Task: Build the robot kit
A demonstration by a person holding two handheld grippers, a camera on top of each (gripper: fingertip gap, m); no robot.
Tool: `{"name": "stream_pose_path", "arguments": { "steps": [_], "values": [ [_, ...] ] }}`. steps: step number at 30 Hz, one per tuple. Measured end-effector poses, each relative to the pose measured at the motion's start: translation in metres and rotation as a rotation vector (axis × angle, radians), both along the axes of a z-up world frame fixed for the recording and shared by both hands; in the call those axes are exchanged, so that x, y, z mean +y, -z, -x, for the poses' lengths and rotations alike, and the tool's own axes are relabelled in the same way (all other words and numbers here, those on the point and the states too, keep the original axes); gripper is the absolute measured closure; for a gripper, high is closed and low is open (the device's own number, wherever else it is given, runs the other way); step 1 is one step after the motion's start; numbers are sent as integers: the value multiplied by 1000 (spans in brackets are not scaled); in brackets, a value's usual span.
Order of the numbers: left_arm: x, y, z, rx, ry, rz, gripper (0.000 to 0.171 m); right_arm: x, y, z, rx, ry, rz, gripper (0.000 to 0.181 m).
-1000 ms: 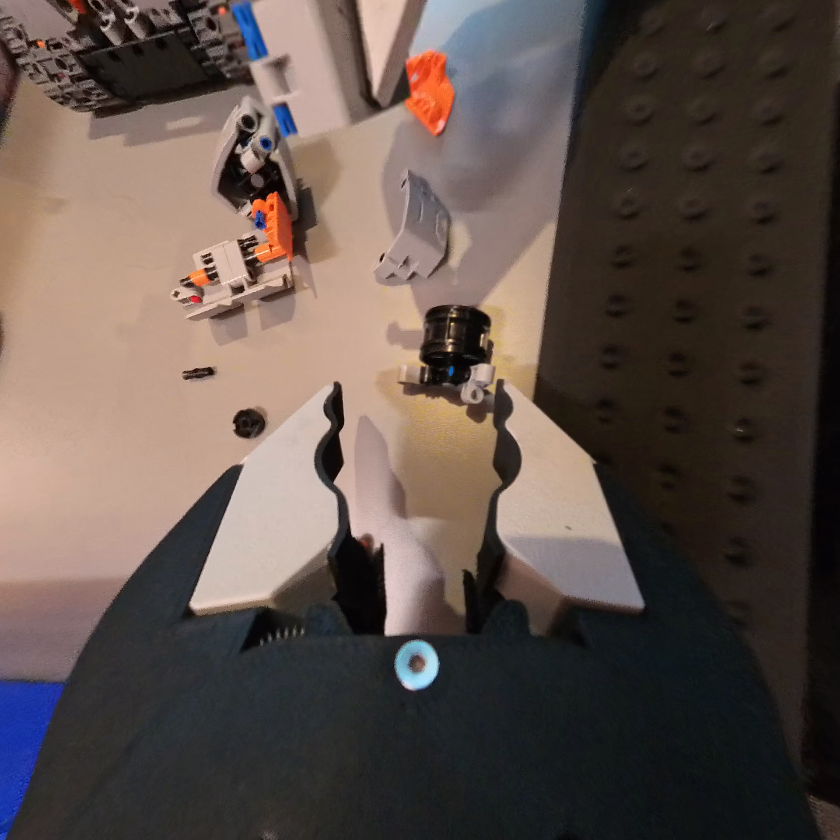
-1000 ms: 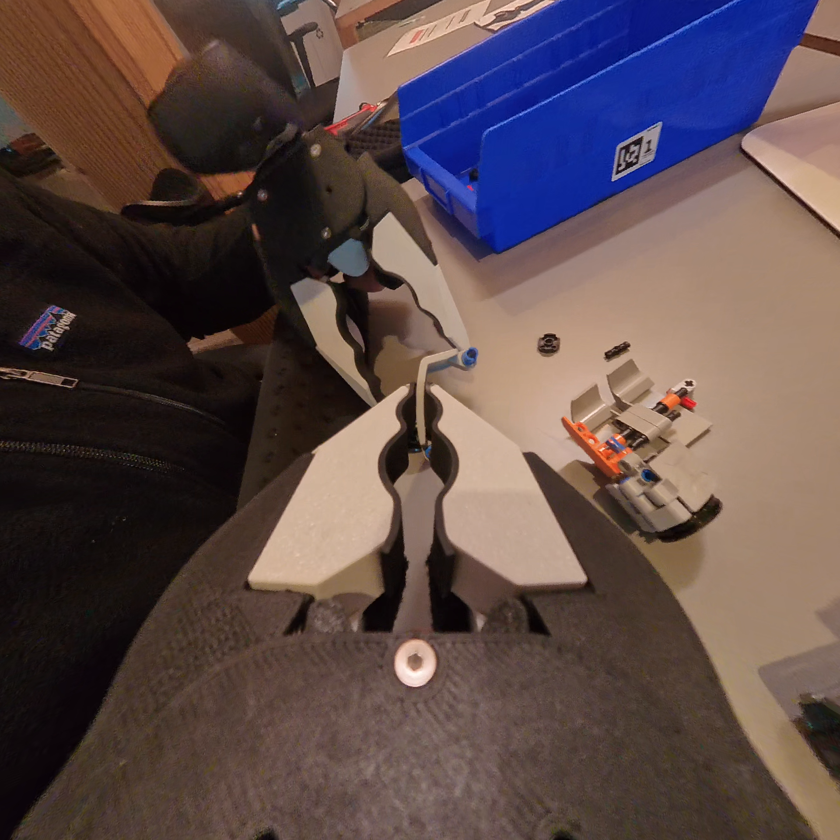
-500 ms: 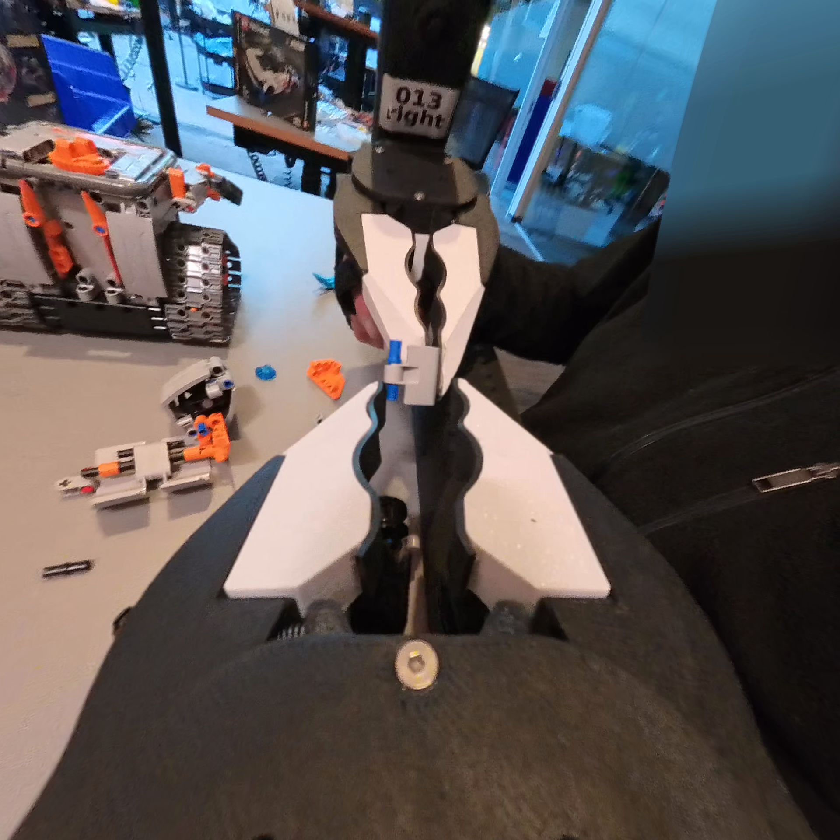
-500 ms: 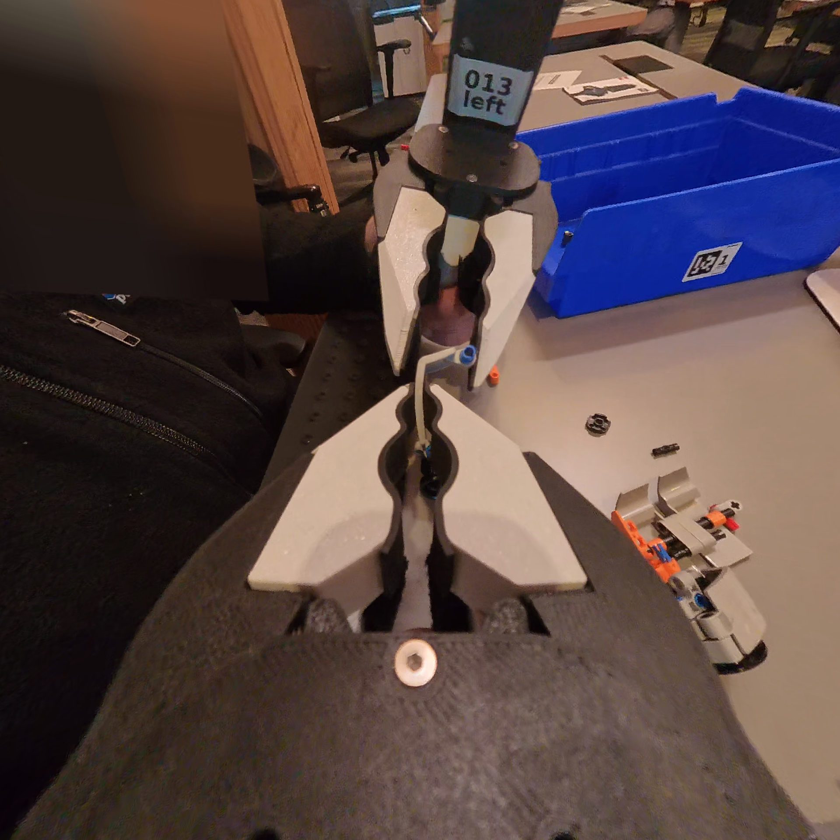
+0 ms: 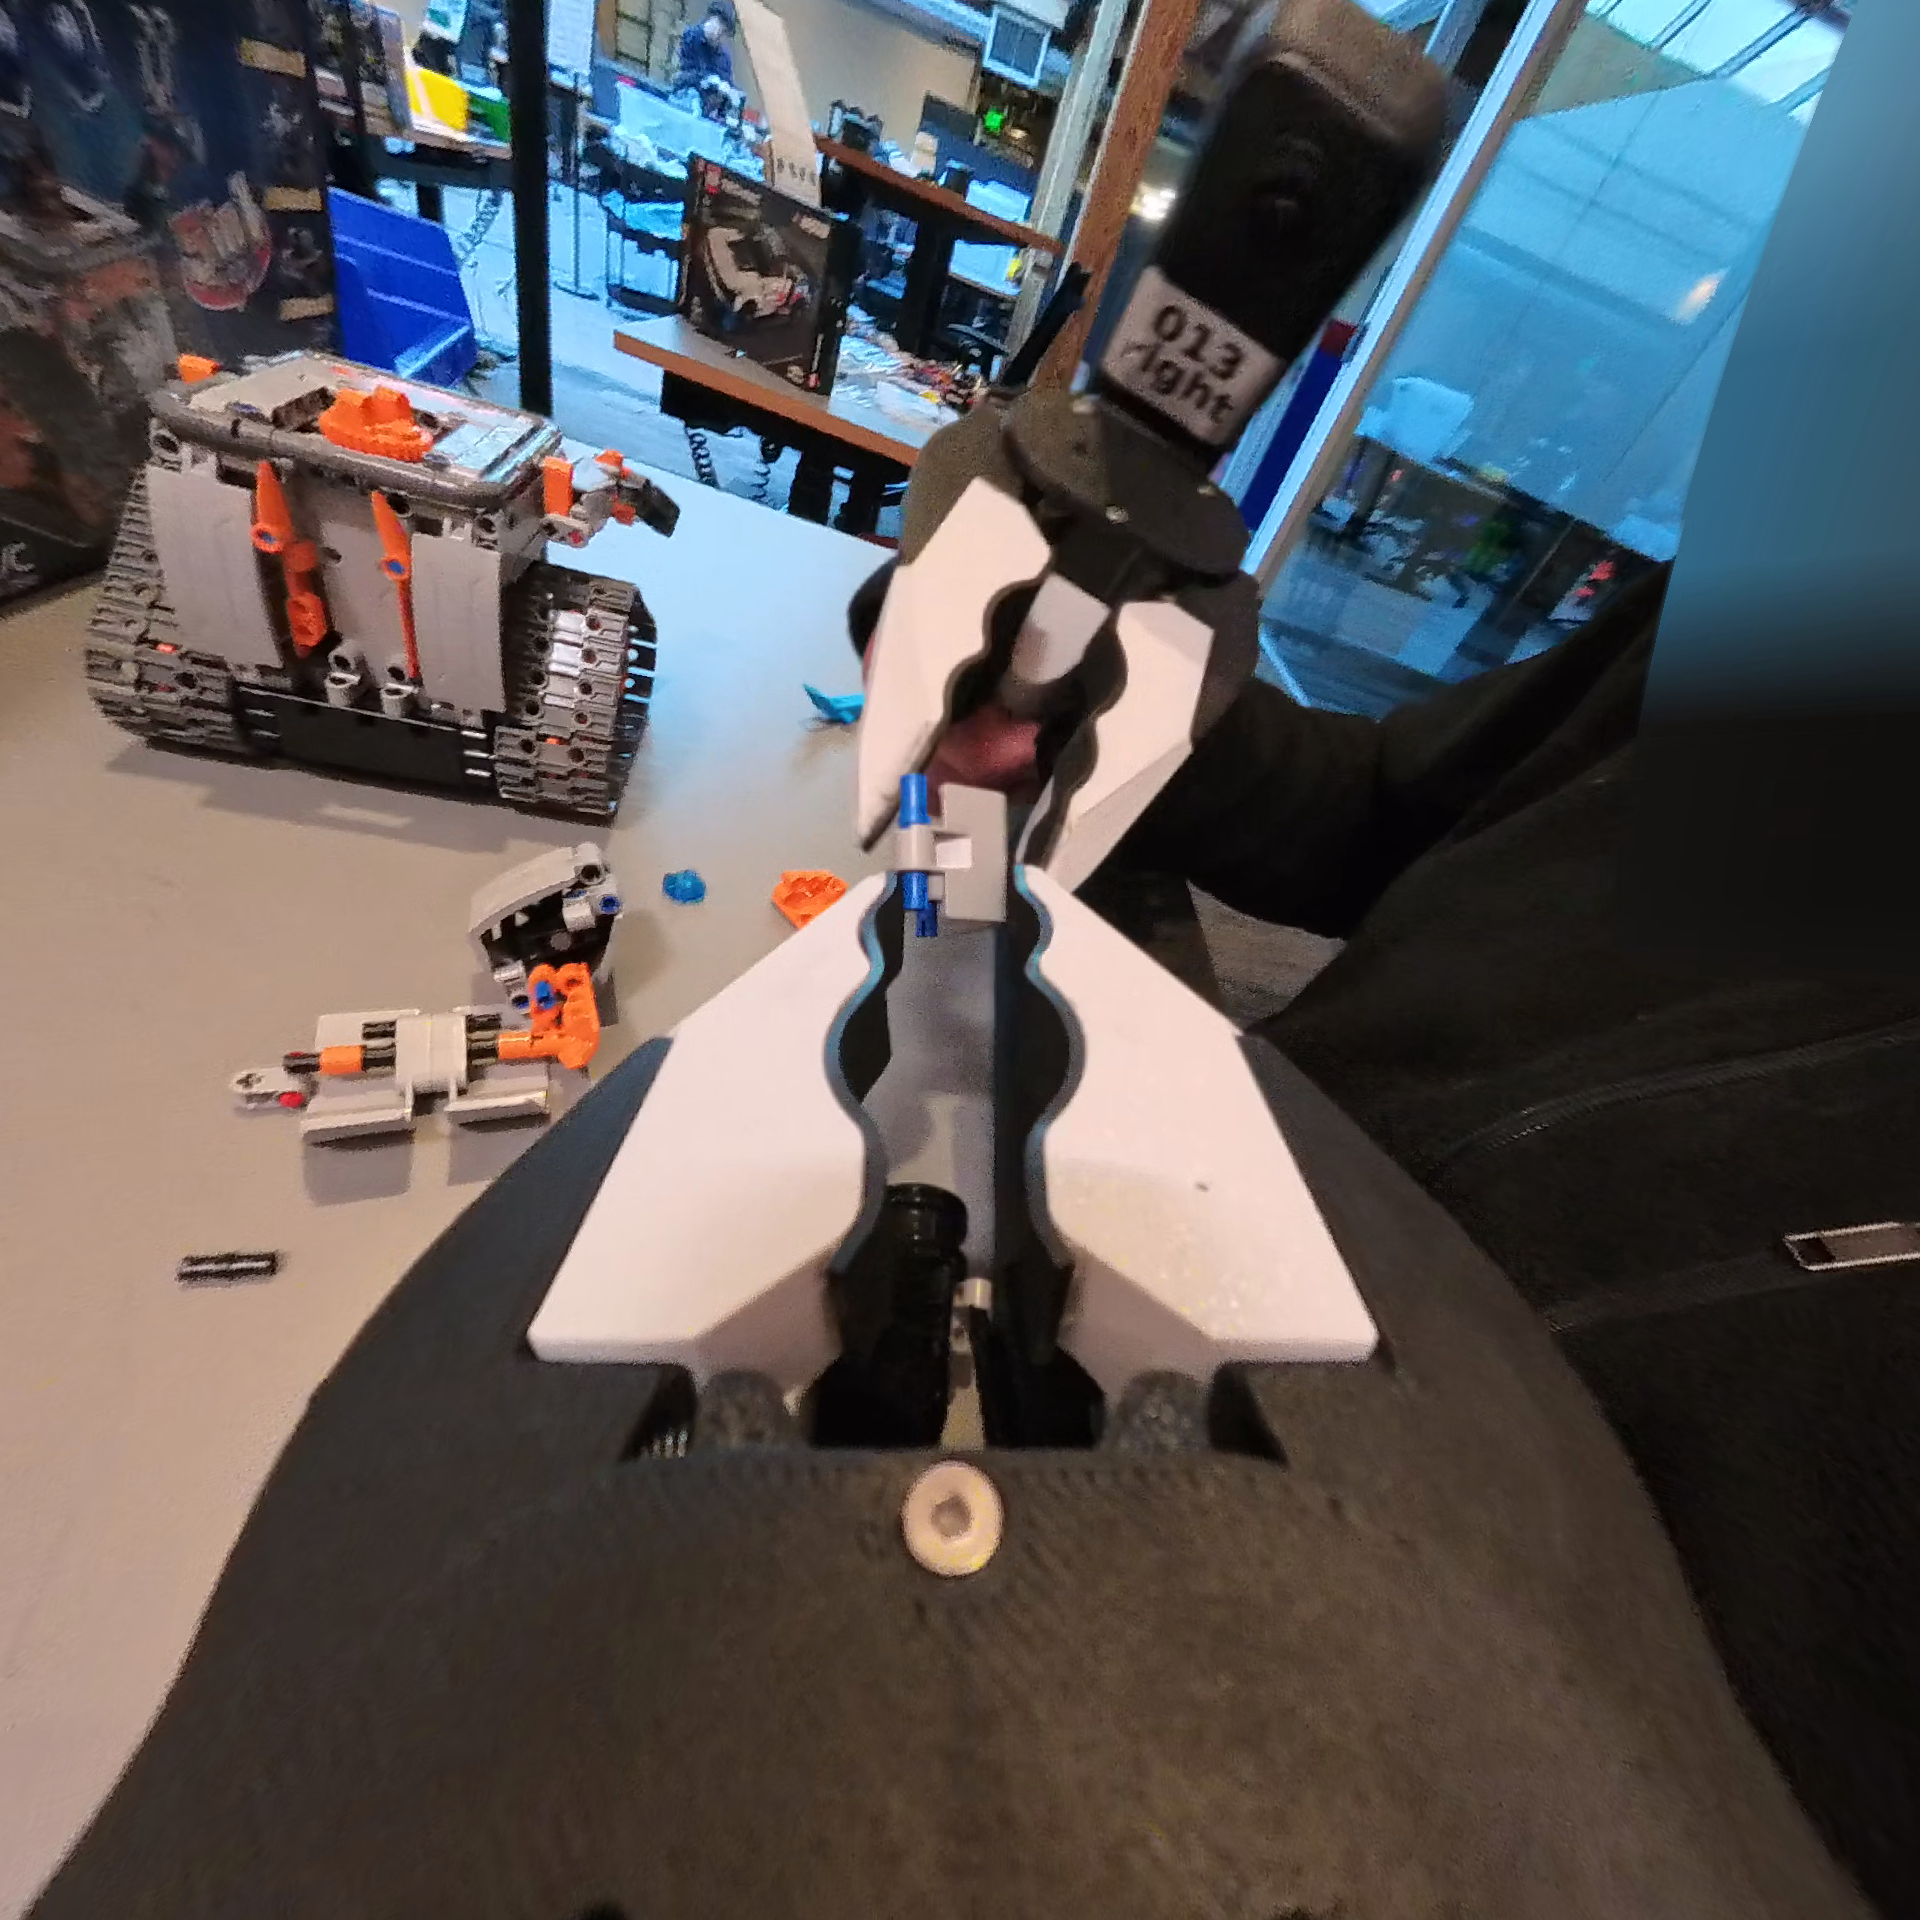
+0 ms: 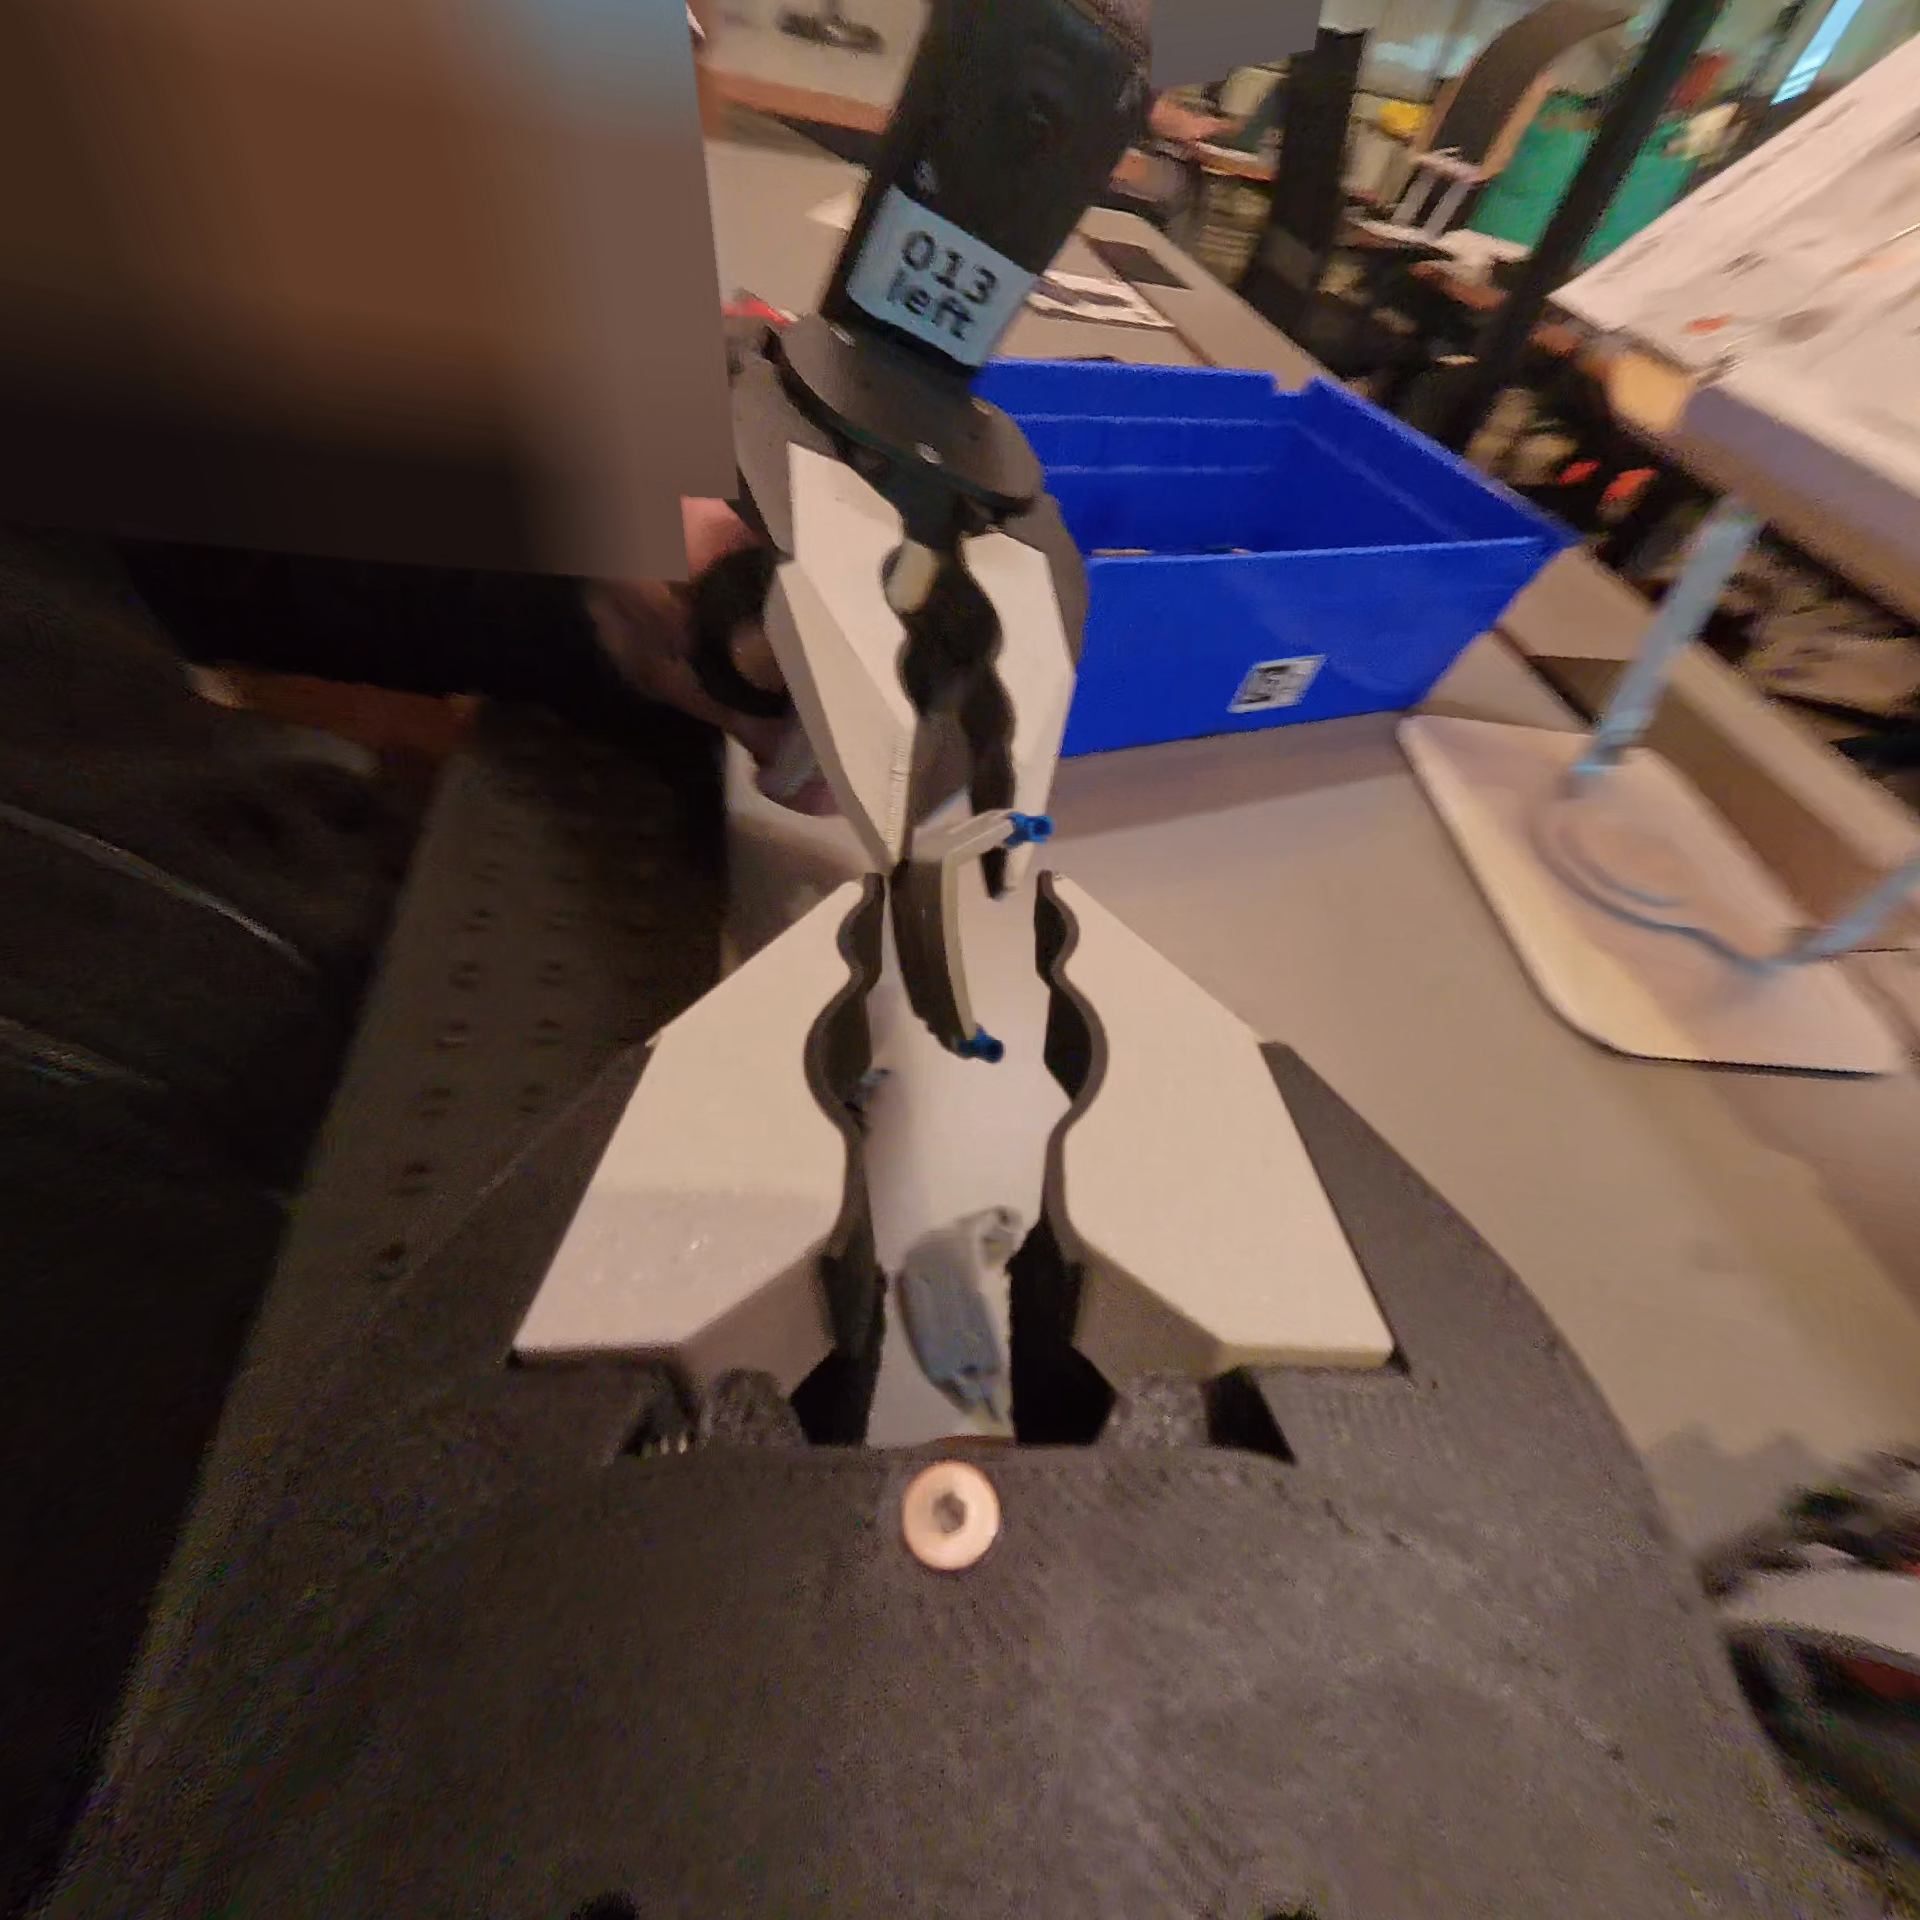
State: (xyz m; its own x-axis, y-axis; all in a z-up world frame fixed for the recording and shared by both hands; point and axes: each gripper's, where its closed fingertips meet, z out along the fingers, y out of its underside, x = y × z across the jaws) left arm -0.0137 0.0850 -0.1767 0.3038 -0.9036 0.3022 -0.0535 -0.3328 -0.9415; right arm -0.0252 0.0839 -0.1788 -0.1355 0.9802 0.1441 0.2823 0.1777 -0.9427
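1. Up close, my left tool (image 5: 961, 896) grips a grey curved panel (image 5: 971, 857) with blue pins at its tips, held above the bench (image 5: 125, 1403). My right tool (image 5: 961, 844) faces it, fingers spread wide around the panel. Far left stands a tracked brick vehicle (image 5: 364, 582). A grey-orange assembly (image 5: 416, 1070) and a black pin (image 5: 227, 1265) lie nearer.
2. From the right tool, its fingers stand apart and the panel hangs between them. I cannot tell whether they touch it. A blue bin (image 6: 1299, 582) sits beyond, a white stand base (image 6: 1662, 935) to the right.
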Motion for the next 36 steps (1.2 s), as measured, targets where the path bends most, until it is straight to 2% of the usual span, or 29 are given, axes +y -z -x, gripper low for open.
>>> {"name": "stream_pose_path", "arguments": {
  "steps": [4, 7, 9, 11, 16, 20, 36],
  "values": [
    [5, 2, 2, 34, -40, 19, 155, 8, 1, 1, -37, 90, -178, 153],
    [7, 6, 4, 101, -58, -17, 155, 7, 6, 2, -72, 93, -150, 159],
    [9, 7, 6, 157, -83, -60, 155, 7, 3, 0, -58, 75, -79, 158],
    [9, 4, 8, 185, -97, -77, 155, 15, -4, -5, -29, 108, -92, 153],
    [12, 0, 3, 121, -95, -5, 155, 19, -6, 2, -61, 211, -401, 132],
    [14, -1, -3, 79, -98, 33, 155, 24, 3, 9, -109, 260, -524, 146],
    [18, -3, -5, 92, -123, 12, 158, 30, -1, 6, -140, 321, -639, 150]
  ]
}}
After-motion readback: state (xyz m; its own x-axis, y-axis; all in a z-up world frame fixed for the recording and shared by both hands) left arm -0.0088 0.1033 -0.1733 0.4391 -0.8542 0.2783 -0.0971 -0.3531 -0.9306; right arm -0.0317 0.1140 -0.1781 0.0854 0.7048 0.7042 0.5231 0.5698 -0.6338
